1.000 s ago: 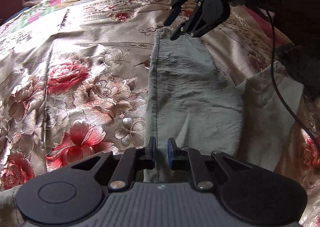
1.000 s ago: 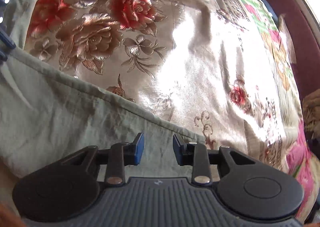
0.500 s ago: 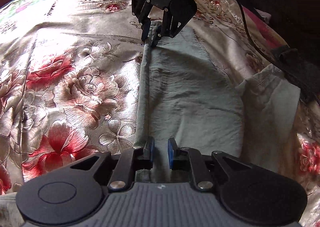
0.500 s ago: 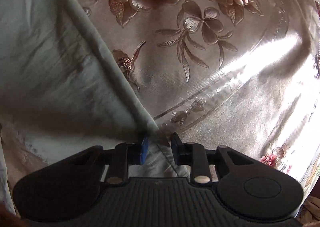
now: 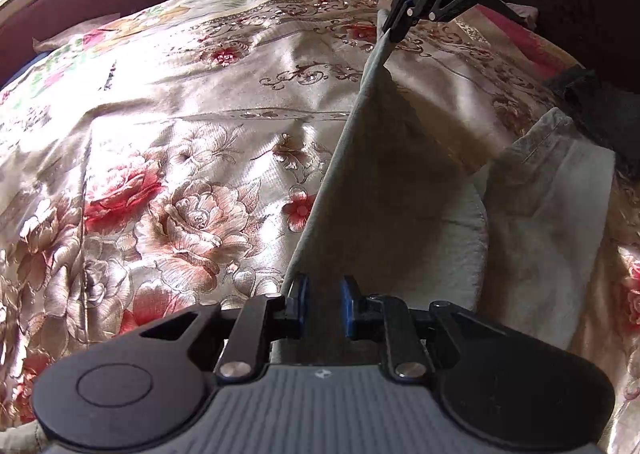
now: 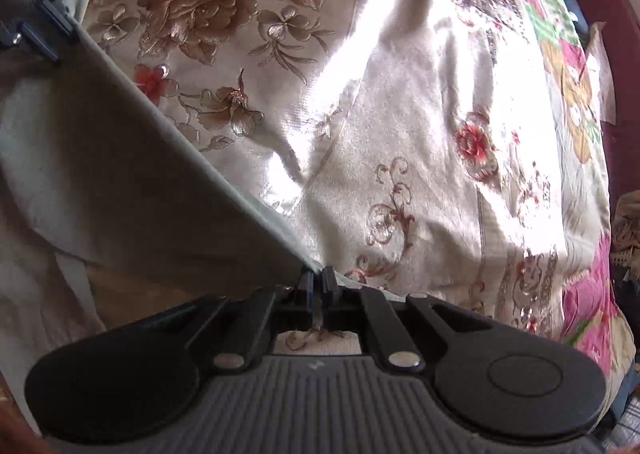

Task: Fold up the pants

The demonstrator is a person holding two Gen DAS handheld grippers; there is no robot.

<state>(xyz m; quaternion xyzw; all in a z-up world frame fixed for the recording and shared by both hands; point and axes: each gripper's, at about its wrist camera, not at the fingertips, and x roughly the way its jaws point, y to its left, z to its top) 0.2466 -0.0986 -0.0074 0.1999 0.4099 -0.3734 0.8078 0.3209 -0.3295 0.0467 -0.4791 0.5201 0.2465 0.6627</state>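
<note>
I hold the pants [image 5: 384,190] edge taut: right gripper [image 6: 317,286] jaws pinched on its far end at 1 o'clock, left gripper [image 5: 323,304] jaws narrow around the near end.

Grey-green pants [image 5: 384,190] lifted off a floral satin bedspread [image 5: 192,158], one long edge pulled taut in a straight line between the two grippers. Left gripper [image 5: 323,304] low in the foreground, blue pads [image 5: 347,306] either side of the near cloth edge; right gripper [image 5: 400,20] up top, pinched on the far corner. Paler pant leg [image 5: 548,222] lying flat to the right.
</note>
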